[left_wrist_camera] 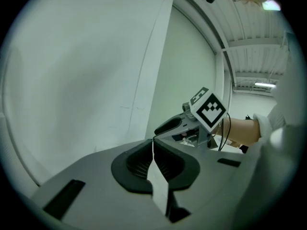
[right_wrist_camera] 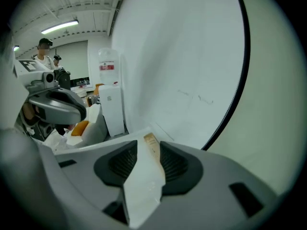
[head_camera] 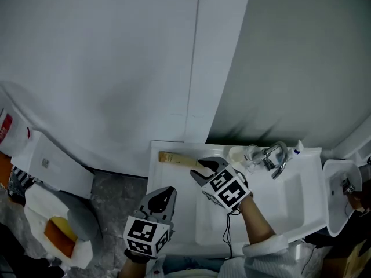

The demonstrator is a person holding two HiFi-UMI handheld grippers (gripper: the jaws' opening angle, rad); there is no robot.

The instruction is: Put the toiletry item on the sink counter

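Observation:
The toiletry item (head_camera: 177, 159) is a long flat tan packet lying across the back left corner of the white sink counter (head_camera: 159, 178). My right gripper (head_camera: 201, 167) is shut on its right end. In the right gripper view the packet (right_wrist_camera: 149, 152) runs out between the pads with its tan tip forward. I cannot tell whether it rests on the counter. My left gripper (head_camera: 164, 194) hangs over the counter's front left edge, jaws shut and empty, with only a thin white slit between its pads (left_wrist_camera: 139, 164). The right gripper's marker cube (left_wrist_camera: 209, 110) shows in the left gripper view.
A chrome faucet (head_camera: 277, 158) stands behind the basin (head_camera: 284, 204), with a clear cup (head_camera: 251, 153) and a small white bottle (head_camera: 298, 148) beside it. A white wall rises right behind the counter. Left of the sink are a white box (head_camera: 52, 165) and an orange object (head_camera: 58, 231) on white wrapping.

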